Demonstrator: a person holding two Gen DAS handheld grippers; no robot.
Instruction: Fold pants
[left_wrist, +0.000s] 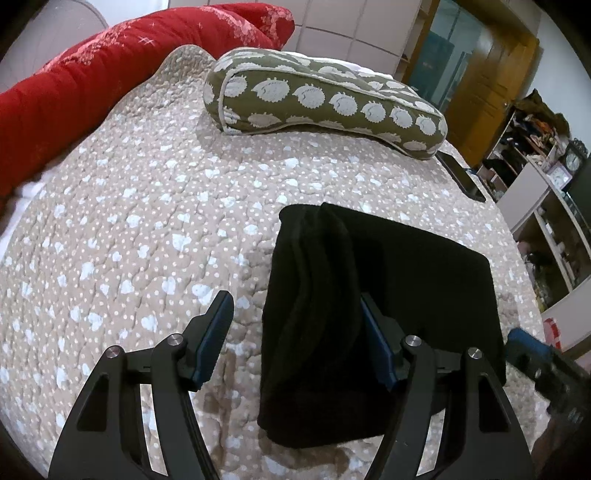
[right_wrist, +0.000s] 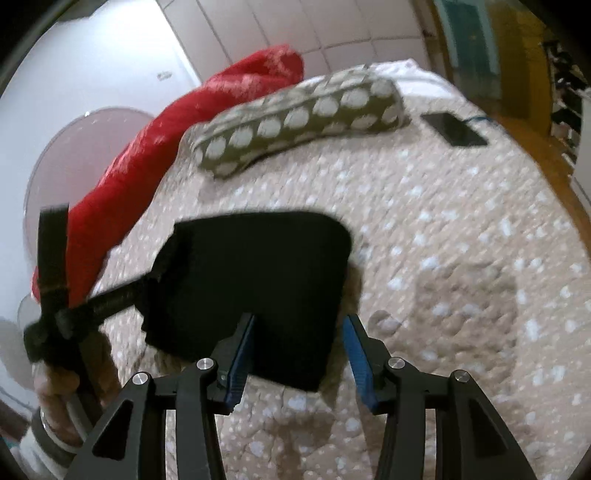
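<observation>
I see folded black pants (left_wrist: 380, 317) on the bedspread (left_wrist: 147, 229) near its right edge, my left gripper (left_wrist: 295, 332) spread wide over their left fold, my right gripper (right_wrist: 301, 354) also agape, holding nothing

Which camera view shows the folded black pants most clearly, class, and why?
The left wrist view: the pants are sharp, with stacked fold layers visible along their left edge. The right wrist view shows the pants only as a motion-blurred black block.

Between your left gripper's (left_wrist: 295, 314) matt black plastic arms and blue ribbed pads, the black pants (left_wrist: 380, 325) look like soft, matt knit cloth. Under them you see a quilted, puckered bedspread (left_wrist: 147, 221). Ahead of your claw lie a woven cotton pillow (left_wrist: 325, 99), a red padded quilt (left_wrist: 92, 85) and a glossy phone (right_wrist: 453, 129).
</observation>
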